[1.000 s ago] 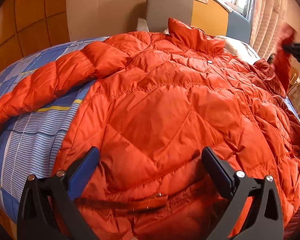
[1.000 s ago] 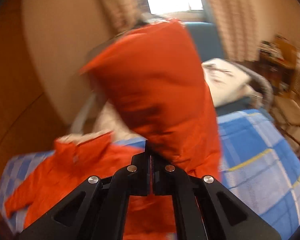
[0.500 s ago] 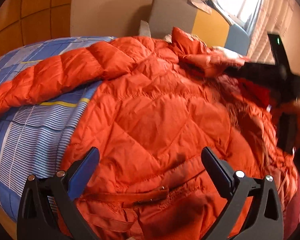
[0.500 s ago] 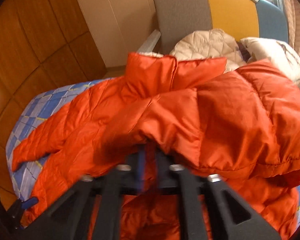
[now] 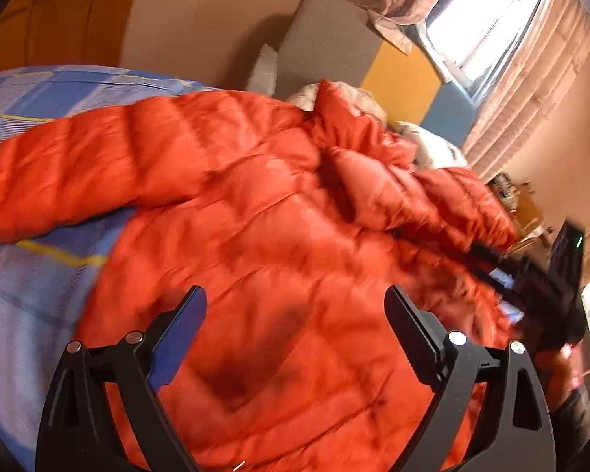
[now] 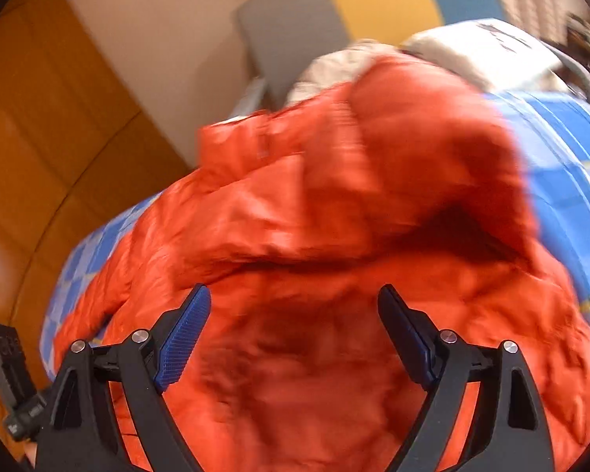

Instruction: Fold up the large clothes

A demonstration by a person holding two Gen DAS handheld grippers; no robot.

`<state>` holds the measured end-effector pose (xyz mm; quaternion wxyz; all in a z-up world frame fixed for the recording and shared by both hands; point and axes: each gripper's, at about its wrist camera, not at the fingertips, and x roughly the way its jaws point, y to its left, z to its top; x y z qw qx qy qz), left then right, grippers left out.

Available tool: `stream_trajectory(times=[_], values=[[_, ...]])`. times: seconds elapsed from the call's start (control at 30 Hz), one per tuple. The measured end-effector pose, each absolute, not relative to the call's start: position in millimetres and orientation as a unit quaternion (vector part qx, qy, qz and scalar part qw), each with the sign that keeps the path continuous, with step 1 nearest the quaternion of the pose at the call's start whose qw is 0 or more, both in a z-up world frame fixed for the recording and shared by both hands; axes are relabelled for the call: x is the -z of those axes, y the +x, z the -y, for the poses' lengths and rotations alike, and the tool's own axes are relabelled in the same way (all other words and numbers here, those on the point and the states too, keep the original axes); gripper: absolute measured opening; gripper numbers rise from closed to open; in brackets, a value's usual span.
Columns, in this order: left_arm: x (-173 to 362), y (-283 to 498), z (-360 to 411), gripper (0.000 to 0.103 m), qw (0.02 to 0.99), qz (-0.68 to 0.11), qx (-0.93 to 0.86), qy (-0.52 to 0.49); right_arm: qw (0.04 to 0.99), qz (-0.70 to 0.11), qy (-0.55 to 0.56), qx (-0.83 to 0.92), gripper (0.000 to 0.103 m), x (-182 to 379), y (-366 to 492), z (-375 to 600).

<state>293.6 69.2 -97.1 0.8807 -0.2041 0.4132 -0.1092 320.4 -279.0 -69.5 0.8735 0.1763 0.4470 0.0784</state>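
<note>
The orange jacket (image 5: 279, 259) lies spread on the bed (image 5: 31, 275), one sleeve (image 6: 432, 149) laid across its body, likely the first fold. Both claws, left (image 5: 295, 306) and right (image 6: 294, 306), hover over it spread wide, gripping nothing.

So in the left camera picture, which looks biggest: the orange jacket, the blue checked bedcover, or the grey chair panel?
As they look in that view:
1. Orange jacket, by far.
2. Blue checked bedcover.
3. Grey chair panel, though it sits farthest away, so its true size is unsure.
</note>
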Motion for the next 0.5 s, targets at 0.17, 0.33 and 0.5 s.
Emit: stream_trajectory(times=[0.17, 0.33, 0.5], values=[[96.1, 329.0, -47.5, 0.084, 0.875, -0.415, 0.129, -0.213, 0.864, -0.449, 0.227, -0.021, 0.086, 79.6, 320.2, 325.1], [104.3, 367.9, -26.6, 0.077, 0.858, -0.426, 0.161, -0.237, 0.861, -0.442, 0.251, 0.002, 0.086, 80.1, 325.9, 347.6], [114.6, 400.4, -4.6, 0.062, 0.841, -0.441, 0.179, -0.255, 0.862, -0.443, 0.246, -0.002, 0.086, 80.2, 327.4, 353.1]])
